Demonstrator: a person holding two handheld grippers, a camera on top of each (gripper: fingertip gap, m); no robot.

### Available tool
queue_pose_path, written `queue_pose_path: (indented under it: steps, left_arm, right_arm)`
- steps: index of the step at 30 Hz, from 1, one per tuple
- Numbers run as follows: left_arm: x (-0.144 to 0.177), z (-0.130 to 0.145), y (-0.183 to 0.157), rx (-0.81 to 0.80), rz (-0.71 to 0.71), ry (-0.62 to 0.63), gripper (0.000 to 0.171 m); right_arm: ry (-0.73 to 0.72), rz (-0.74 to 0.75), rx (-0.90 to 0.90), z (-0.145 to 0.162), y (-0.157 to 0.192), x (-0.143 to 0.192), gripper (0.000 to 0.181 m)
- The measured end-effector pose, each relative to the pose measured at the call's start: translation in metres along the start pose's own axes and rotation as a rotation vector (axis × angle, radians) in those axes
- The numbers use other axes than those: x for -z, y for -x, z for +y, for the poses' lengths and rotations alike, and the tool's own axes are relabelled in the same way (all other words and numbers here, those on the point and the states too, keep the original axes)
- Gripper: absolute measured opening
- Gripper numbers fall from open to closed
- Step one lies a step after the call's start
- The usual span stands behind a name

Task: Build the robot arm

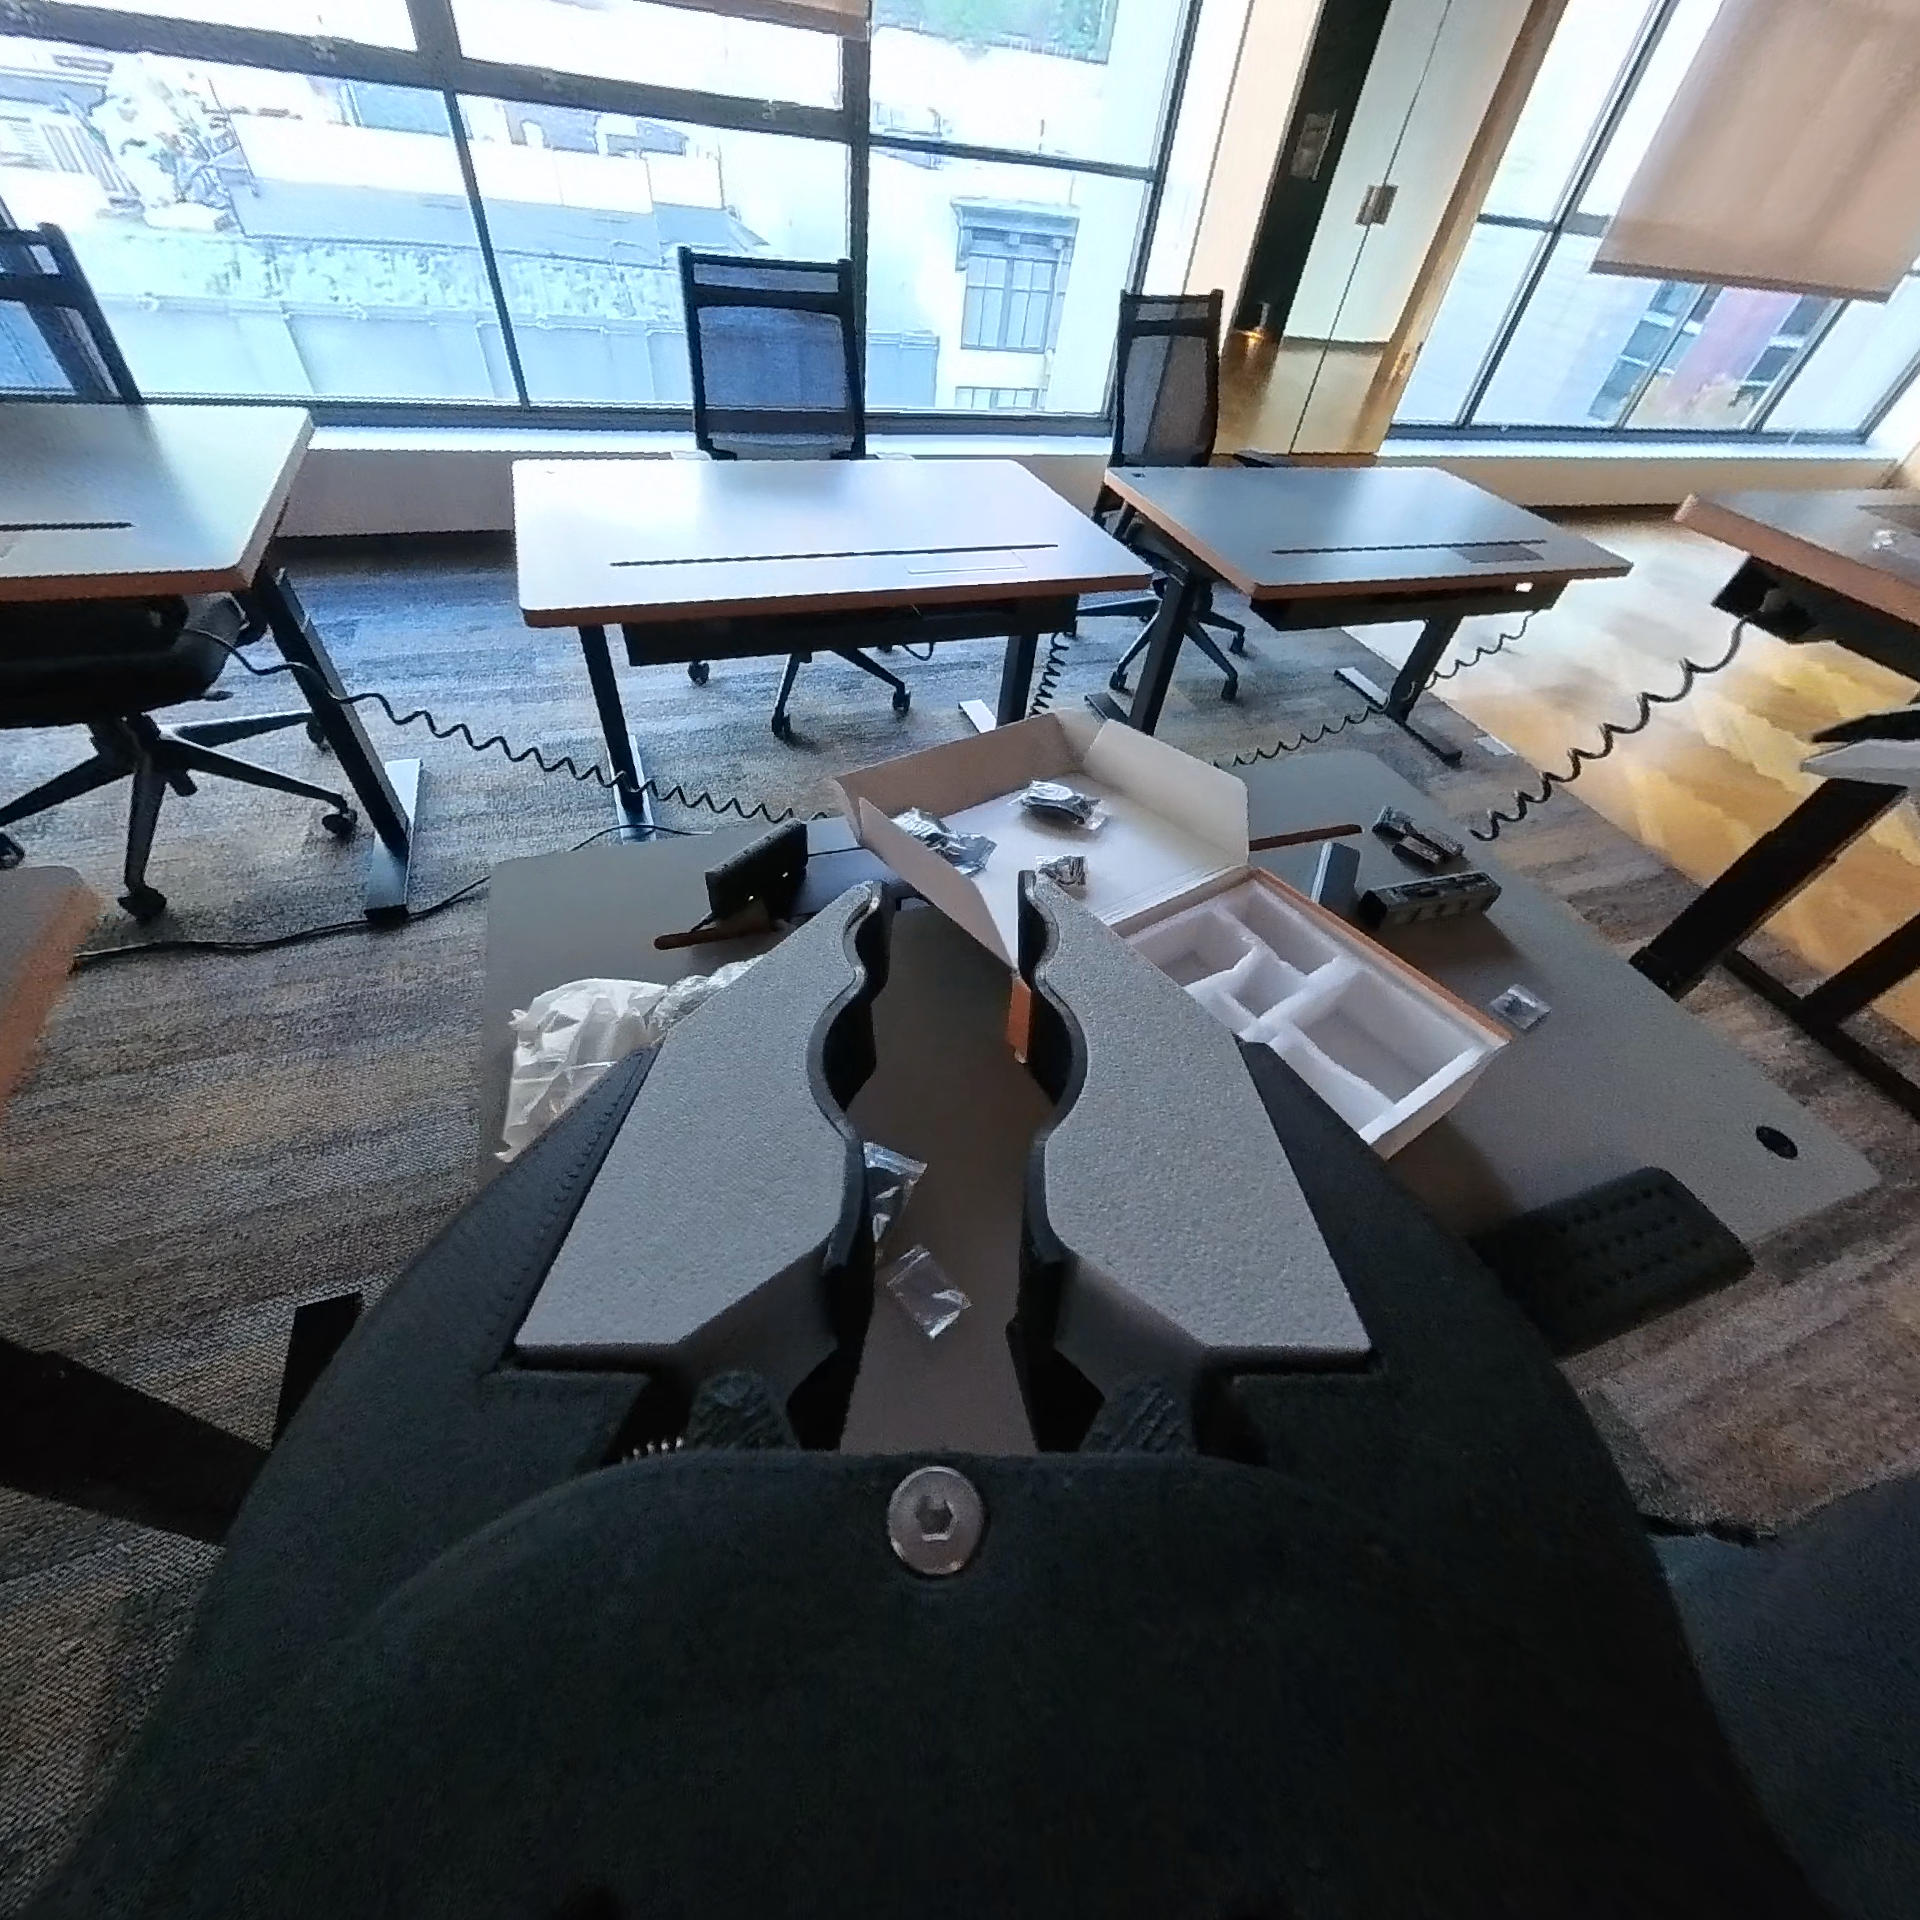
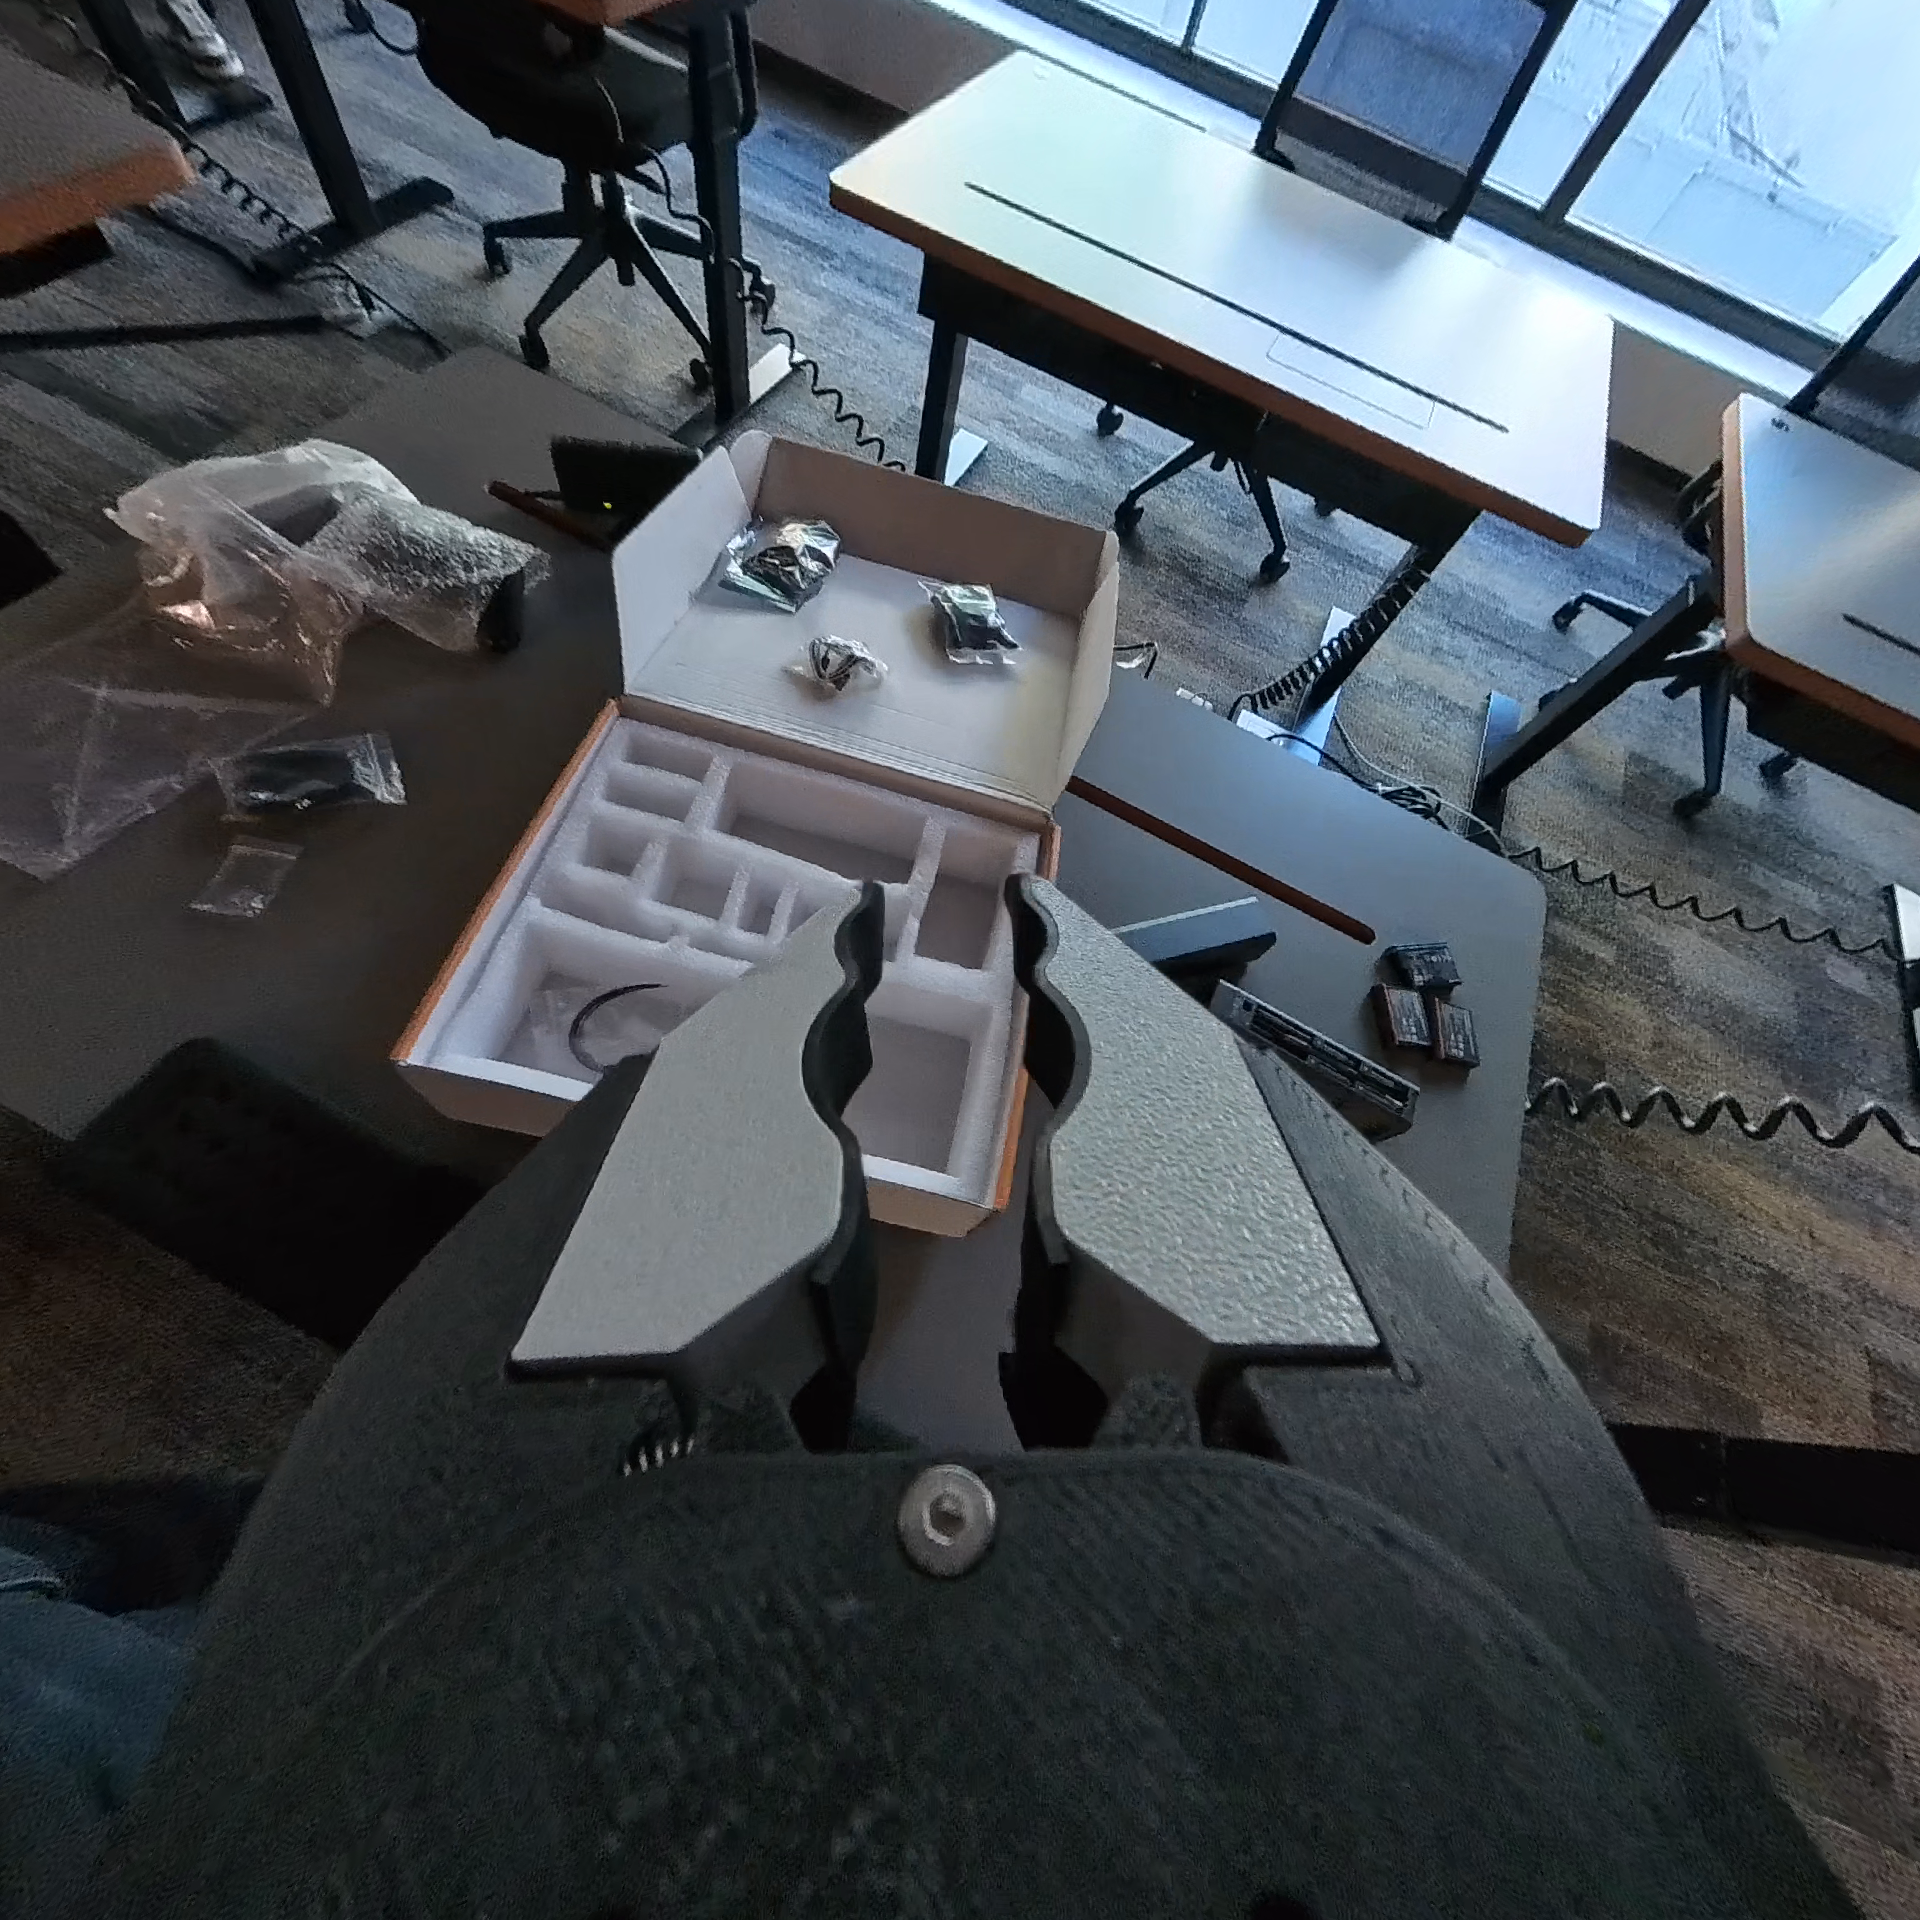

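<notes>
An open cardboard box (image 2: 727, 935) with a white foam insert lies on a dark table (image 2: 312, 966); it also shows in the left wrist view (image 1: 1320, 997). Its lid (image 2: 914, 675) lies flat behind it and holds three small bagged parts (image 2: 961, 620). My right gripper (image 2: 945, 904) is open and empty, held above the box's right side. My left gripper (image 1: 951, 904) is open and empty, held above the table left of the box, over two small plastic bags (image 1: 920, 1288).
Crumpled clear plastic wrap (image 2: 260, 582) and small bags (image 2: 312, 774) lie at the table's left. Small black blocks (image 2: 1429, 1013) and a flat grey device (image 2: 1314, 1049) lie to the right. Other desks (image 1: 821, 540) and office chairs (image 1: 774, 353) stand behind, by the windows.
</notes>
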State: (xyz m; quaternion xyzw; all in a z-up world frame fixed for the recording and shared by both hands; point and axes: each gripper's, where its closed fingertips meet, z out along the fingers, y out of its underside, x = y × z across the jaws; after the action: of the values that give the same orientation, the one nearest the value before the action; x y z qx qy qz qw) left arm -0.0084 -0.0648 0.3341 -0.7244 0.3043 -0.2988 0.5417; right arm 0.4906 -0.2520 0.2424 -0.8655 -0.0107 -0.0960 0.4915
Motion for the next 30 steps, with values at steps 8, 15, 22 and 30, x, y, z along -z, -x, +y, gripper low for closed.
queue_pose_path:
  steps: [8,15,22,30]
  left_arm:
    - [0.017,-0.003,0.013,-0.025,0.007,-0.008,0.022]
    - [0.017,0.027,0.046,0.073,-0.035,0.024,0.021]
    - [0.013,0.017,0.076,0.064,-0.190,0.095,0.020]
    - [0.033,0.031,0.092,0.100,-0.411,0.223,0.019]
  right_arm:
    - [-0.011,-0.099,-0.071,-0.003,0.049,-0.034,0.026]
    - [-0.013,-0.378,-0.296,-0.018,0.125,-0.163,0.025]
    - [0.250,-0.509,-0.584,-0.014,0.151,-0.414,0.019]
    - [0.495,-0.362,-0.390,0.035,0.125,-0.574,0.040]
